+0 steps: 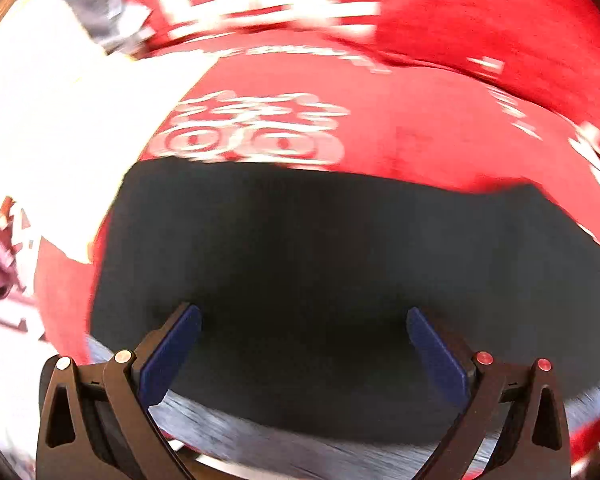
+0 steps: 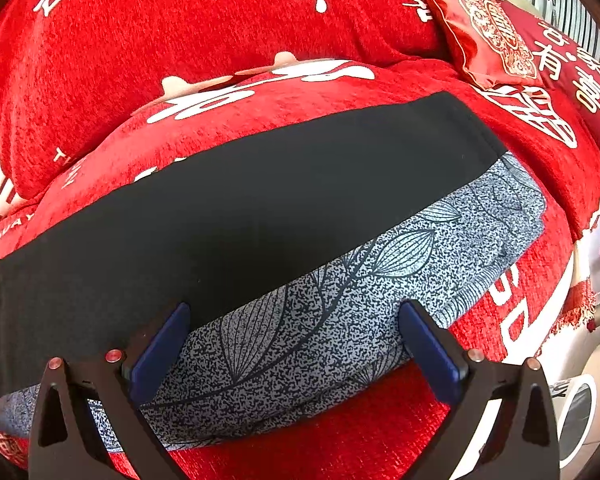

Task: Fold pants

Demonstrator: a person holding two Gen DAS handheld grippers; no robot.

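The black pants [image 2: 260, 196] lie flat as a long folded band across a red sofa seat, partly over a grey leaf-patterned garment [image 2: 340, 312]. In the left wrist view the black pants [image 1: 320, 272] fill the middle, with the grey garment [image 1: 260, 432] showing at the near edge. My left gripper [image 1: 304, 344] is open and empty just above the black cloth. My right gripper [image 2: 294, 340] is open and empty over the grey garment, beside the pants' near edge.
The red sofa cover [image 2: 204, 40] with white characters lies under everything, with its back cushion behind. A red embroidered pillow [image 2: 484, 28] leans at the right. The sofa's fringed right edge [image 2: 580, 304] drops to the floor. A white floor area [image 1: 60, 120] shows at the left.
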